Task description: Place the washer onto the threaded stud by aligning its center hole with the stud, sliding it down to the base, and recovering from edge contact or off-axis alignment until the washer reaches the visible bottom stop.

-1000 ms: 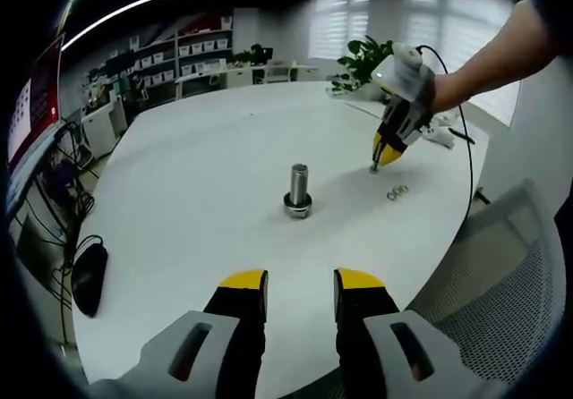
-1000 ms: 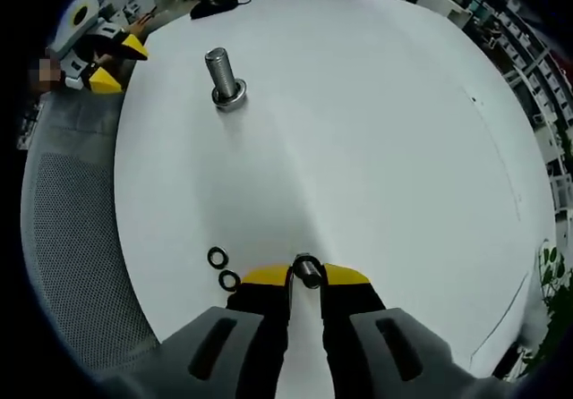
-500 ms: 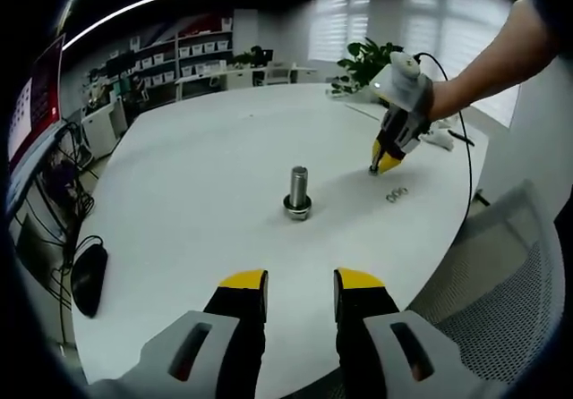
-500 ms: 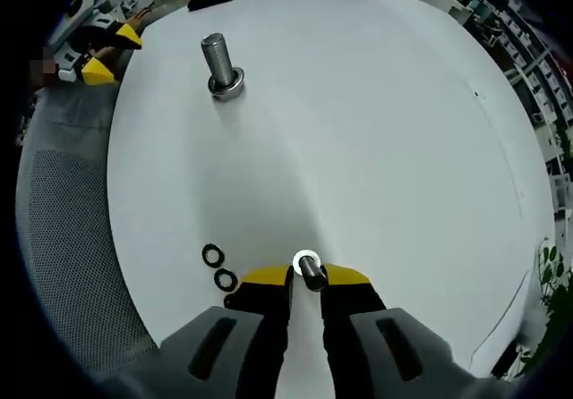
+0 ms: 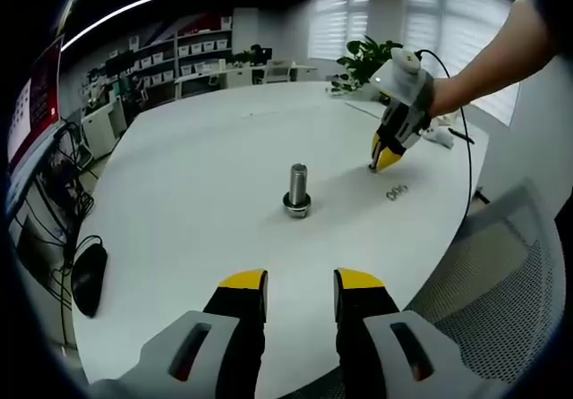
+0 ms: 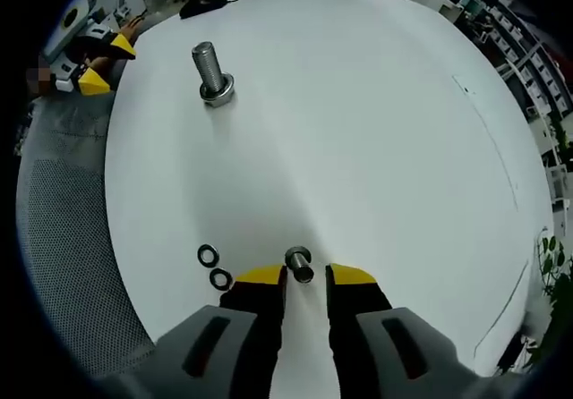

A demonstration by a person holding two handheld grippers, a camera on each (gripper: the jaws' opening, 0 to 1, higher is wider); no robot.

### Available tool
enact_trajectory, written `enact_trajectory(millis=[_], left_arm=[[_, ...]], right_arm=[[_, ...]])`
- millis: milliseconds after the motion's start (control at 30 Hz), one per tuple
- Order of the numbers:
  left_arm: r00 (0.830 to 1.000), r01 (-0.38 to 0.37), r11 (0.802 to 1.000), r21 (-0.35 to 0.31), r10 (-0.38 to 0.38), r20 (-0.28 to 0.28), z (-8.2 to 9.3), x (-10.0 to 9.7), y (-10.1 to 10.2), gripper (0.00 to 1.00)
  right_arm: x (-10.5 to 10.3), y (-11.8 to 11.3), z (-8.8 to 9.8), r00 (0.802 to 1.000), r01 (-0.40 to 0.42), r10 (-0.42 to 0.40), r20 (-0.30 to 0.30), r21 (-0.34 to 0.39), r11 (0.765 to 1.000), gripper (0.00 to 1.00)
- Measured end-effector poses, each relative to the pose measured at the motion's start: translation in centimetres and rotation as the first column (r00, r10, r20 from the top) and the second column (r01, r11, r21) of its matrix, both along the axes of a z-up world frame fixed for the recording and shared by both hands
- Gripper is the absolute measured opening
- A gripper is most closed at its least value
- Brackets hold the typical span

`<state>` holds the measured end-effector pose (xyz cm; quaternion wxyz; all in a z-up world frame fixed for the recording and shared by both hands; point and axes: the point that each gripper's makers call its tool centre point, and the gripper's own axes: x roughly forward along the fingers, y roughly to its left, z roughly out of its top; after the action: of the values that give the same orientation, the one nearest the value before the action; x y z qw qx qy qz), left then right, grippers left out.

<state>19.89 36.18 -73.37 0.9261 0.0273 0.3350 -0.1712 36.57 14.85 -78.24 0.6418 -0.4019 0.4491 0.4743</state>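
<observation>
Your right gripper (image 6: 305, 275) has its fingers a little wider apart now than half a second ago, and the washer (image 6: 298, 263) between the tips looks smaller and more edge-on; I cannot tell for sure if the fingers are clamped on it or if it is slipping free. In the left gripper view the right gripper (image 5: 385, 155) hangs above the tabletop (image 5: 197, 175) near its far right edge, tips down, a bit higher than before. The threaded stud (image 6: 211, 75) stands upright near the middle of the tabletop, well apart from the washer, with what looks like a washer already at its base. Two spare washers (image 6: 214, 267) lie flat, just beside your right fingers, near the tabletop edge by the chair (image 6: 67, 256). Your left gripper (image 5: 300, 283) is unchanged, its fingers apart and holding nothing, low over the near edge. For the task this means the carry to the stud is not begun: I judge you should check the grip first, because a loose washer can drop on the way.
</observation>
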Motion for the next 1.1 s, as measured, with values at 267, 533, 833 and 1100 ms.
enact_trajectory(millis=[267, 533, 833, 1100], left_arm=[[1.000, -0.002, 1.000, 0.006, 0.002, -0.007, -0.2, 0.0, 0.1, 0.28], [1.000, 0.007, 1.000, 0.013, -0.007, -0.020, -0.5, -0.1, -0.1, 0.28], [0.999, 0.012, 1.000, 0.023, -0.011, -0.038, -0.8, -0.3, -0.1, 0.28], [0.999, 0.017, 0.999, 0.029, -0.016, -0.046, -1.0, -0.3, -0.2, 0.28]], right_arm=[[-0.6, -1.7, 0.1, 0.999, 0.040, -0.040, -0.002, 0.014, 0.999, 0.24], [-1.8, -2.8, 0.1, 0.998, 0.068, -0.068, -0.014, 0.034, 0.997, 0.24], [-3.0, -3.3, -0.1, 0.996, 0.087, -0.085, -0.026, 0.057, 0.995, 0.25], [-4.1, -3.4, -0.2, 0.997, 0.076, -0.073, -0.039, 0.074, 0.994, 0.26]])
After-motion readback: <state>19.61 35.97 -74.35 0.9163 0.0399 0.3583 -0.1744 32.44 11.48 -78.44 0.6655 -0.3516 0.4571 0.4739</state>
